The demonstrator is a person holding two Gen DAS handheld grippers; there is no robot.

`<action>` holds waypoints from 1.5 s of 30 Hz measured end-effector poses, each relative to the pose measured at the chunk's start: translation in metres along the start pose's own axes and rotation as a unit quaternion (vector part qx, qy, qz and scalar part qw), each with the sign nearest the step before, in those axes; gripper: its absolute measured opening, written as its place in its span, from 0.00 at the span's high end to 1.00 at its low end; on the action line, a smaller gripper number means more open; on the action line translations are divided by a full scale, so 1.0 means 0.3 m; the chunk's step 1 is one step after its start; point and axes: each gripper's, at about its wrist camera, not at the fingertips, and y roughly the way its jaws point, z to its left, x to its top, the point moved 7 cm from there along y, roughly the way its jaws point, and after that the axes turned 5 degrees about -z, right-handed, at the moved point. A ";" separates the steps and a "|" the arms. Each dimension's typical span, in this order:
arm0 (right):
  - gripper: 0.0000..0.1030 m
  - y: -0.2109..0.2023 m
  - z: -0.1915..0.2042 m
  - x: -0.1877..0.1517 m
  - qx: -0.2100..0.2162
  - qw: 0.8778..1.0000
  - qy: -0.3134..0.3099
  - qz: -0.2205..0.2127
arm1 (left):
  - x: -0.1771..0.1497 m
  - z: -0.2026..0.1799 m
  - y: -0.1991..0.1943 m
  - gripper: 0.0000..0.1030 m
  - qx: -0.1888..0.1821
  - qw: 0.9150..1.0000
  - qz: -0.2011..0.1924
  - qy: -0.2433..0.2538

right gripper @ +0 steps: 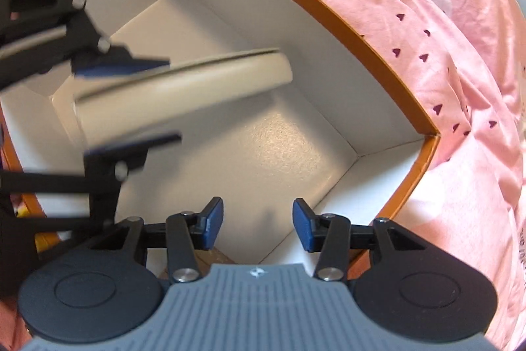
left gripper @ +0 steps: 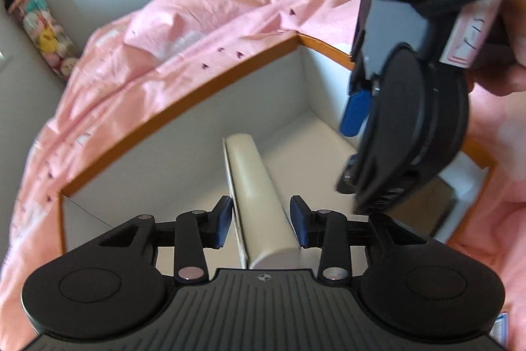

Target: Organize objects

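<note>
A cream, long rounded case (left gripper: 259, 196) is held in my left gripper (left gripper: 261, 221), whose blue pads are shut on its near end. It hangs inside an open white box with an orange rim (left gripper: 184, 102). The right wrist view shows the same case (right gripper: 184, 91) between the left fingers (right gripper: 121, 66), above the white box floor (right gripper: 263, 150). My right gripper (right gripper: 258, 226) is open and empty, low over the box's near part. It appears in the left wrist view (left gripper: 411, 127) at the right, above the box.
The box rim (right gripper: 345, 28) rests on a rumpled pink sheet with small dark hearts (right gripper: 427, 32). A brown object (left gripper: 424, 203) lies in the box's right corner. A tube with cartoon prints (left gripper: 39, 22) lies by the white wall at the far left.
</note>
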 end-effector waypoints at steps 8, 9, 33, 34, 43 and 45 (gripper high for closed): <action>0.53 -0.032 -0.015 -0.053 -0.006 1.000 0.017 -0.002 | -0.022 0.009 0.011 0.61 -0.153 0.982 0.024 -0.112; 0.53 -0.023 -0.020 -0.051 -0.009 1.000 0.021 -0.005 | -0.025 0.021 0.011 0.61 -0.170 0.977 0.025 -0.130; 0.51 0.138 0.022 -0.018 0.073 0.983 0.161 0.057 | -0.128 0.111 0.118 0.51 -0.243 0.941 0.162 -0.168; 0.47 0.143 0.014 -0.017 0.082 0.977 0.186 0.058 | -0.130 0.112 0.120 0.51 -0.243 0.941 0.165 -0.167; 0.37 0.196 0.014 -0.033 0.088 0.950 0.291 0.075 | -0.135 0.145 0.126 0.51 -0.228 0.944 0.172 -0.164; 0.38 0.193 0.016 -0.025 0.087 0.950 0.293 0.067 | -0.130 0.155 0.129 0.51 -0.225 0.945 0.168 -0.170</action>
